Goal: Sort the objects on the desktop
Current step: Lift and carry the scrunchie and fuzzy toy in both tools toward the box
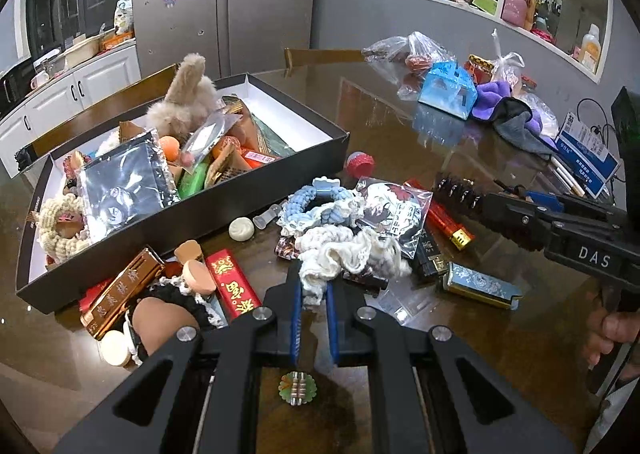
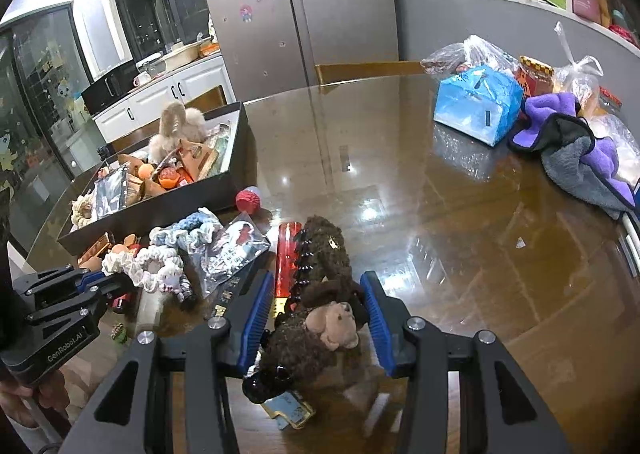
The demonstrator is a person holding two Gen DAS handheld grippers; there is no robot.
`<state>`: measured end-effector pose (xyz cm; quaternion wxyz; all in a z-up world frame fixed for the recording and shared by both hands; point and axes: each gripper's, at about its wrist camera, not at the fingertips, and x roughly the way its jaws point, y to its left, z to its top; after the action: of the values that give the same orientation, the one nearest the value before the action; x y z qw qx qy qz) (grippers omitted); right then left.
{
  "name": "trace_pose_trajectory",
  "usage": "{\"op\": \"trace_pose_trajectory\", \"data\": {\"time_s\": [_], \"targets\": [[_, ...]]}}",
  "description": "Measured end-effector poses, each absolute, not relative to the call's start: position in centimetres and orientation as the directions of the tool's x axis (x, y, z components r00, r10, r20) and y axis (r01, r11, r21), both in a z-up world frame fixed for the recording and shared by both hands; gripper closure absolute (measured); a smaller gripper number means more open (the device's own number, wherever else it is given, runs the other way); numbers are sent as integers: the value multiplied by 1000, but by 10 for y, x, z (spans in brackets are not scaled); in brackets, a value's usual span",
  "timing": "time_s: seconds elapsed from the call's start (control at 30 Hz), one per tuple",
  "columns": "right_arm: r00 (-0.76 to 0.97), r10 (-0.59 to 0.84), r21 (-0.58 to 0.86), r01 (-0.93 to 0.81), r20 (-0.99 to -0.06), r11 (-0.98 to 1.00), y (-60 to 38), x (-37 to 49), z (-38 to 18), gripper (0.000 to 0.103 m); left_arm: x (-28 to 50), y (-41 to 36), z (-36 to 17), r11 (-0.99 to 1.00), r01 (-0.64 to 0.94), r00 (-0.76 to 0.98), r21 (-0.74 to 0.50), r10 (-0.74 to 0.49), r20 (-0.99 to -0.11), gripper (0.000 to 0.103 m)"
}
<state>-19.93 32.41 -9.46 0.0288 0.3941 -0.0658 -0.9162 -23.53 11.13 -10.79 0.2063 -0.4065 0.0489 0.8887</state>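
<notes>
Left wrist view. The left gripper has its blue-padded jaws pinched nearly together on a cream-white frilly fabric scrunchie, which bunches up at the fingertips above the glossy brown wooden table. The scrunchie sits at the near edge of a heap: a pale blue and white knitted scrunchie, a clear plastic packet with a printed cartoon card, a red and gold lighter, and a silver-blue patterned lighter to the right. A long black cardboard box with a white lining lies left of the heap, filled with small items, among them a beige plush toy. A red rectangular packet with gold characters and a gold metallic case lie in front of the box. The right gripper enters from the right, a dark toothed clip at its tip.

Right wrist view. The right gripper has its jaws part-way apart, closed against a dark brown fuzzy hair claw clip bearing a small tan bear; contact on the right pad is likely, though fur blurs the edge. The left gripper shows at lower left beside the white scrunchie. A blue paper carton and a purple and grey cloth lie well apart at far right.
</notes>
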Motion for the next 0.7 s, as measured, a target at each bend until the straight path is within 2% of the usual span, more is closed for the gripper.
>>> {"op": "trace_pose_trajectory", "data": {"time_s": [0.7], "targets": [[-736,-101,127,20,-669,-992,316,-195,-64,60,-232,108,-97,-911,-403,-598,-92,338,-726,92]]}}
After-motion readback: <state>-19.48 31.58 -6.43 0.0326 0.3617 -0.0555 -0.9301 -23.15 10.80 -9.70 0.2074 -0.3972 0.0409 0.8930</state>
